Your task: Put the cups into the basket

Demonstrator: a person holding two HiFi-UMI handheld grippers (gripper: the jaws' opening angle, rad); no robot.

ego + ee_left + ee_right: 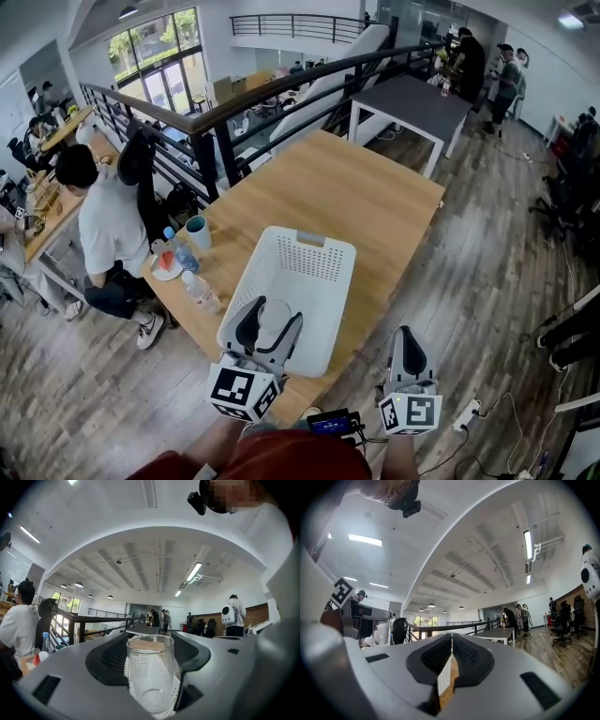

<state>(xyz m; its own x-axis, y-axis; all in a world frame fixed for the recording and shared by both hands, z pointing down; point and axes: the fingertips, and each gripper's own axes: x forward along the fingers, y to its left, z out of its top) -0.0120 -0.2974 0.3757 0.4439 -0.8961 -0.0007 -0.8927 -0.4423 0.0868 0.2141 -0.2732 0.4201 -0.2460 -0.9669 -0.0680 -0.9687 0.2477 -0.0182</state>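
My left gripper [272,330] is shut on a clear glass cup [274,322], held upright over the near end of the white perforated basket [323,246] on the wooden table. In the left gripper view the glass cup [150,674] stands between the two dark pads, with the basket's mesh showing through it. A teal cup [198,232] stands on the table left of the basket. My right gripper [409,333] hovers off the table's near right edge. Its jaws [449,667] are shut with nothing between them.
Two plastic bottles [201,292] and a small plate [167,270] sit near the table's left edge. A seated person [105,225] is just left of the table, beside a black railing [234,108]. A grey table [412,101] stands farther back.
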